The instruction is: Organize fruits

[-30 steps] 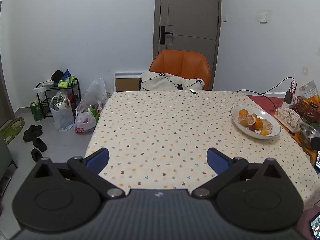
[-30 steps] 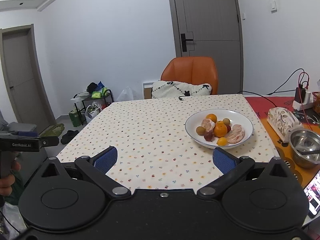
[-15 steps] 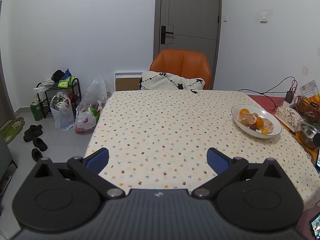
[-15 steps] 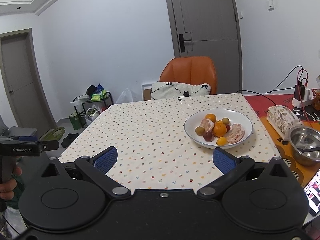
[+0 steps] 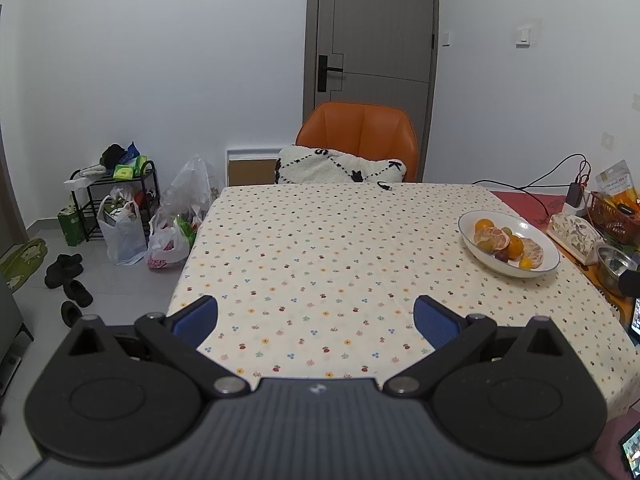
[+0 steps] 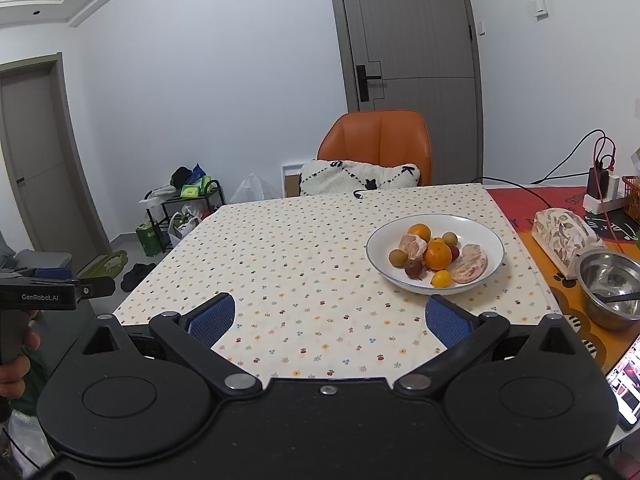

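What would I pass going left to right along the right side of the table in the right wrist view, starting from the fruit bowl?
White fruit bowl → floral-patterned box → steel bowl. The orange basket at the frame's edge overlaps the charger area, so I leave it out.

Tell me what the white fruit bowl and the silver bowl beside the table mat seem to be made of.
White fruit bowl: likely glazed ceramic, being opaque with a glossy, dark-lined rim. Silver bowl: apparently stainless steel, with a brushed grey surface that mirrors reflections.
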The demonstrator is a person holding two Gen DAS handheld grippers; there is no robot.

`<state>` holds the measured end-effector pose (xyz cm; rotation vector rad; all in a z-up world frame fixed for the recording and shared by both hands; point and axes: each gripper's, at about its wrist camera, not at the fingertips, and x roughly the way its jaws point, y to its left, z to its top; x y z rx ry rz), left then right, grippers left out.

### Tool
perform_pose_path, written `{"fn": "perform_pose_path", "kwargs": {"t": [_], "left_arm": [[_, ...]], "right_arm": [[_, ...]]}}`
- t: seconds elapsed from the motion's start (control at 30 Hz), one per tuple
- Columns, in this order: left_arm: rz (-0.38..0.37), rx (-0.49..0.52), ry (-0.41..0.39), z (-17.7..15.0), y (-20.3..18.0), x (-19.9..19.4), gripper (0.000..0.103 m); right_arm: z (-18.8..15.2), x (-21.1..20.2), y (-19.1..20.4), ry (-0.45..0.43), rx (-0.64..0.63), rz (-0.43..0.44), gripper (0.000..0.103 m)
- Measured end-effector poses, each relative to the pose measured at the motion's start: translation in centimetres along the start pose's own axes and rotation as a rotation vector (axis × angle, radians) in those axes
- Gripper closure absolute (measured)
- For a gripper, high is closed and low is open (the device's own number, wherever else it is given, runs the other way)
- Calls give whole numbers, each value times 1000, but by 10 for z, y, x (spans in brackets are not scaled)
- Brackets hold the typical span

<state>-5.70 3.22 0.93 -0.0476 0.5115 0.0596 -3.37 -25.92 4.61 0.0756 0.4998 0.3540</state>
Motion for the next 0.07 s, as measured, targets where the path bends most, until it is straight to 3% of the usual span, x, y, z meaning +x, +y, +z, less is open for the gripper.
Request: {"fn": "perform_pose_path", "kwargs": {"t": [0.07], "left_arm": [[-2, -2, 3, 0, 0, 0, 0]], "right_arm": [[0, 0, 0, 1, -2, 1, 0]]}}
